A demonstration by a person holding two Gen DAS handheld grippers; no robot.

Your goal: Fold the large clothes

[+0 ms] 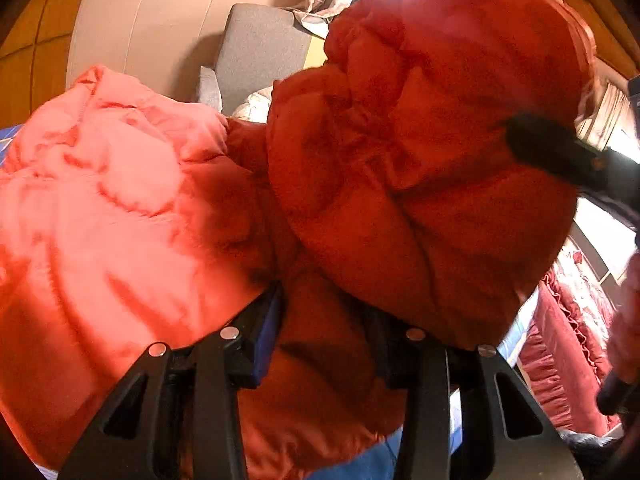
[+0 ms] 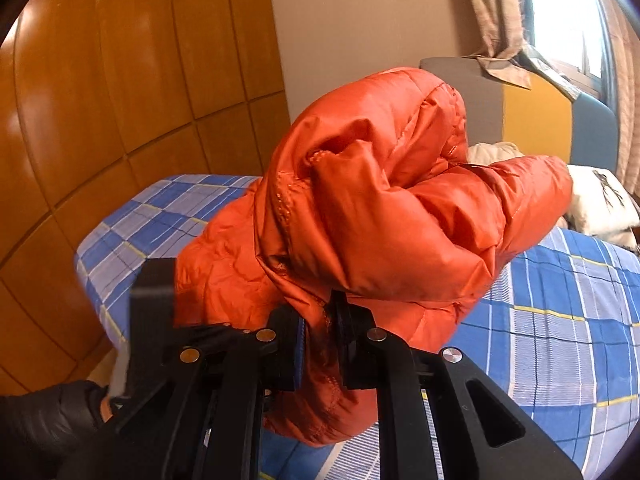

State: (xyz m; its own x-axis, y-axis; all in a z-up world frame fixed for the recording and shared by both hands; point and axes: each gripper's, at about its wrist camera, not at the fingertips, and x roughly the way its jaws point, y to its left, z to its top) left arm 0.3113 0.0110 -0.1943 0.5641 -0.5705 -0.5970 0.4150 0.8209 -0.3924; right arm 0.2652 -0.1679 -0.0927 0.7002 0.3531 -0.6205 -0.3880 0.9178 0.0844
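An orange puffer jacket [image 2: 380, 216] is bunched up and lifted above the blue checked bed [image 2: 560, 312]. My right gripper [image 2: 318, 340] is shut on a thick fold of the jacket near its stitched edge. In the left wrist view the jacket [image 1: 360, 184] fills most of the frame, and my left gripper [image 1: 326, 332] is shut on a fold of its fabric. The right gripper also shows at the right edge of the left wrist view [image 1: 560, 156], reaching into the jacket. The jacket's lower part is hidden behind both grippers.
A wooden wardrobe [image 2: 100, 100] stands left of the bed. A grey and yellow headboard [image 2: 532, 116] and white pillows [image 2: 600, 200] lie at the far end, under a curtained window [image 2: 560, 20]. A red frilled cloth [image 1: 560, 352] hangs at the right.
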